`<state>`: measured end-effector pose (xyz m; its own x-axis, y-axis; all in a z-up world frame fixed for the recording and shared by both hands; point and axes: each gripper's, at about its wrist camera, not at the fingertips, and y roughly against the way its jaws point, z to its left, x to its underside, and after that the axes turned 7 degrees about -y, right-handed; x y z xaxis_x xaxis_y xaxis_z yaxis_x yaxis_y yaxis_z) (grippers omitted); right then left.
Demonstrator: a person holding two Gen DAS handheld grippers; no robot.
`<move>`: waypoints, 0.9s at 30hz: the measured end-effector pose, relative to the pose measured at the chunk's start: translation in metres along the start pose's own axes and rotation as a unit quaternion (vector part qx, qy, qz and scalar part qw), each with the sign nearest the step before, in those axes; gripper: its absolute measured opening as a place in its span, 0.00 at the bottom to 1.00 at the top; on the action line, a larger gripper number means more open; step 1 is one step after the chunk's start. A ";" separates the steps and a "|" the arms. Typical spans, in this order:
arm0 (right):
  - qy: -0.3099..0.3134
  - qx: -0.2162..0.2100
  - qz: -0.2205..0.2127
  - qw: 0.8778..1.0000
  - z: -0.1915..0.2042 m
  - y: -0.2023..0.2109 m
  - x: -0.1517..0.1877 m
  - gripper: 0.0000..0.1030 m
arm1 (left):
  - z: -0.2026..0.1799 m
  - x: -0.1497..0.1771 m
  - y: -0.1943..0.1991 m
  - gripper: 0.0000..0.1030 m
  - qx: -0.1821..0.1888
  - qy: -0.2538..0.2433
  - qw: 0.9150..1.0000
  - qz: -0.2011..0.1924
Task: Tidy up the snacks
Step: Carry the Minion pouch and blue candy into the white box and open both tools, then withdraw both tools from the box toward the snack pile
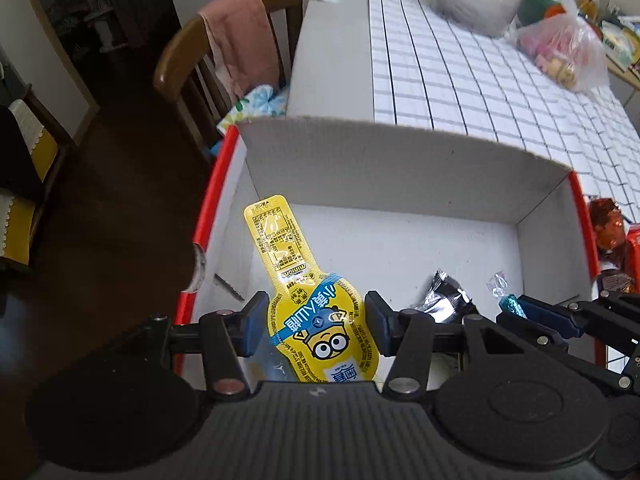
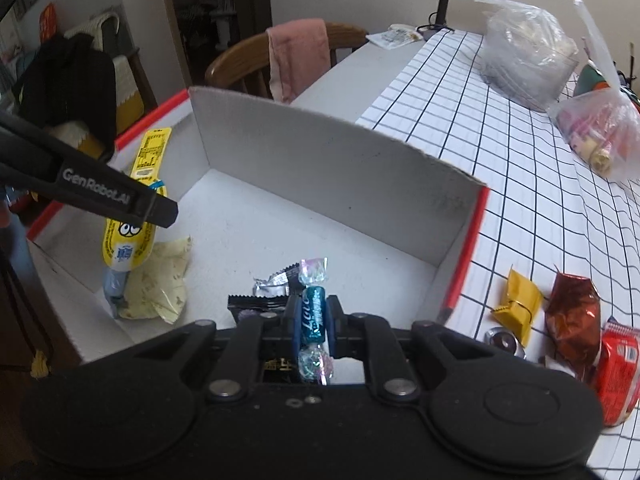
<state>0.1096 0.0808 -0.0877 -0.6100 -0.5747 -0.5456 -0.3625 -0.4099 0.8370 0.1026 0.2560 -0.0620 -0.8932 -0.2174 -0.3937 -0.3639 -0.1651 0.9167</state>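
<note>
Spreading across the table, a black-gridded white cloth (image 2: 500, 152) bearing a red-edged white cardboard box (image 2: 320, 152). Holding inside: a black packet (image 2: 256, 303), a silver wrapper (image 2: 276, 284), a pale crumpled bag (image 2: 168, 280). Clamping above it: left gripper (image 1: 316, 322) on the yellow cartoon-faced pouch (image 1: 316, 312), right gripper (image 2: 312, 316) on the teal twist-wrapped candy (image 2: 313, 314).

A tabletop (image 2: 500, 168) covered with a white cloth ruled in dark grid lines carries an open white cardboard box (image 2: 320, 152) with red edges. Just beside the box's right wall lie a small yellow packet (image 2: 518, 304), a crumpled red-brown foil wrapper (image 2: 574, 316), a red packet (image 2: 616, 376) and a silvery round piece (image 2: 502, 338). Farther back sit two clear plastic bags (image 2: 528, 56), a desk lamp's base (image 2: 436, 30) and a small wrapper (image 2: 396, 36).
</note>
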 end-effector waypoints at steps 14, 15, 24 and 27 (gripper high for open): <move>0.020 -0.001 0.006 1.000 0.004 -0.003 0.002 0.21 | -0.006 0.006 -0.023 0.50 -0.002 -0.006 0.999 0.032; 0.017 -0.002 0.005 1.000 0.003 -0.002 0.002 0.22 | -0.007 0.006 -0.023 0.50 -0.001 -0.005 0.999 0.032; -0.005 -0.019 -0.004 1.000 -0.006 0.014 0.003 0.33 | -0.007 0.011 -0.016 0.58 0.006 0.000 1.000 0.019; -0.007 -0.023 -0.010 1.000 -0.007 0.021 0.005 0.37 | -0.008 0.014 -0.009 0.60 0.007 0.002 1.000 0.010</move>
<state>0.1038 0.0647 -0.0731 -0.6127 -0.5564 -0.5613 -0.3428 -0.4528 0.8231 0.0958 0.2473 -0.0763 -0.8994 -0.2246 -0.3751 -0.3493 -0.1468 0.9254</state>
